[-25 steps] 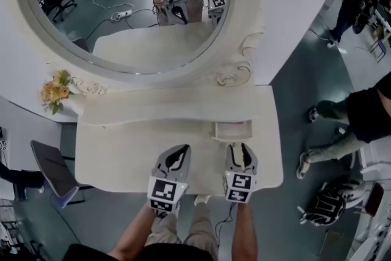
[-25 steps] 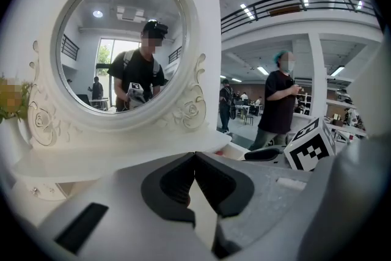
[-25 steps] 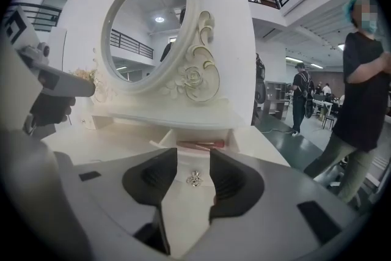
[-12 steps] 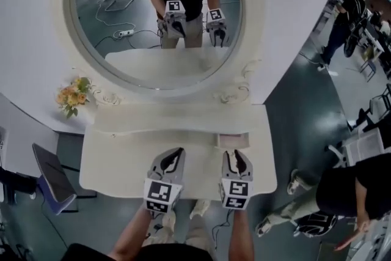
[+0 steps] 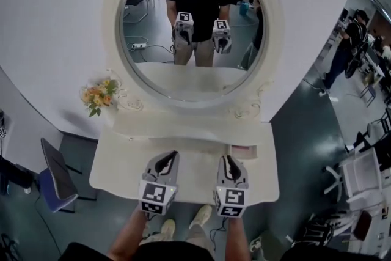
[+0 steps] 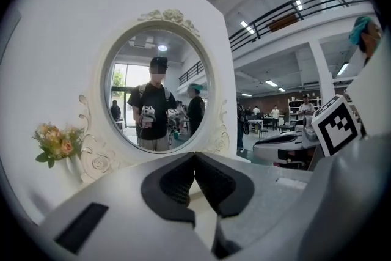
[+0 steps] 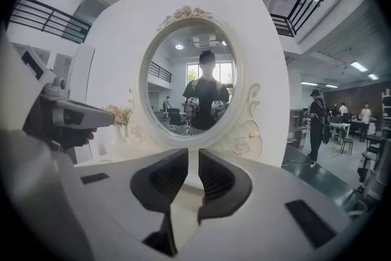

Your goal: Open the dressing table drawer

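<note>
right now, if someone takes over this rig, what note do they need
Left hand-held gripper: jaws together, empty.
Right hand-held gripper: jaws have just been closing, a narrow gap remains, nothing between them.
Both are held above the front of the dressing table.
Drawer: the small one at the table's back right, sticking out forward.
Done: the drawer looks pulled open.
Left: check that it is out far enough.
</note>
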### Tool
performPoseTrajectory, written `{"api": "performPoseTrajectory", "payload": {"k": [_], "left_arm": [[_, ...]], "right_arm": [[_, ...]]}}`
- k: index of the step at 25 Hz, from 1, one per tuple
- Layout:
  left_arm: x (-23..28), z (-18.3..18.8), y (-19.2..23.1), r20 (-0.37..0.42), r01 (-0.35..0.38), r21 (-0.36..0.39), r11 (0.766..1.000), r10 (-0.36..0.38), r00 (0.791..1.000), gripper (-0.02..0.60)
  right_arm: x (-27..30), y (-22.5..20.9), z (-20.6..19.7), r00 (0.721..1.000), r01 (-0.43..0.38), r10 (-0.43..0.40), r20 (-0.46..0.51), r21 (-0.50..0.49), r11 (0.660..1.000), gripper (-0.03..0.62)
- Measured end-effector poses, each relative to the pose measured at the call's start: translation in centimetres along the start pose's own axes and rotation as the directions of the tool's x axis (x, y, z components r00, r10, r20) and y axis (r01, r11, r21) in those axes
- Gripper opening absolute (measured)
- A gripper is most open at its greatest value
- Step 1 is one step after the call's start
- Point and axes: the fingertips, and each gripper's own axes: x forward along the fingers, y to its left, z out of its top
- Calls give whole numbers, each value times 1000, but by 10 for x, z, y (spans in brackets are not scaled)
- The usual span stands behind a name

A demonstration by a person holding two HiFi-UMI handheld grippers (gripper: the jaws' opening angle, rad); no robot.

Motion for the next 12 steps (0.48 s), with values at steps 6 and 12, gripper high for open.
{"api": "performPoseTrajectory", "payload": {"k": [6,12], "left_arm": [[-37,8,30,21,-29,4,1000,28,999,3],[-68,12,49,40,-34,2,999,34,999,3]], "right_arm": [[-7,46,22,999,-25,25,32,-4,1000,35],[-15,82,34,998,-34,34,48,-15,999,15]]}}
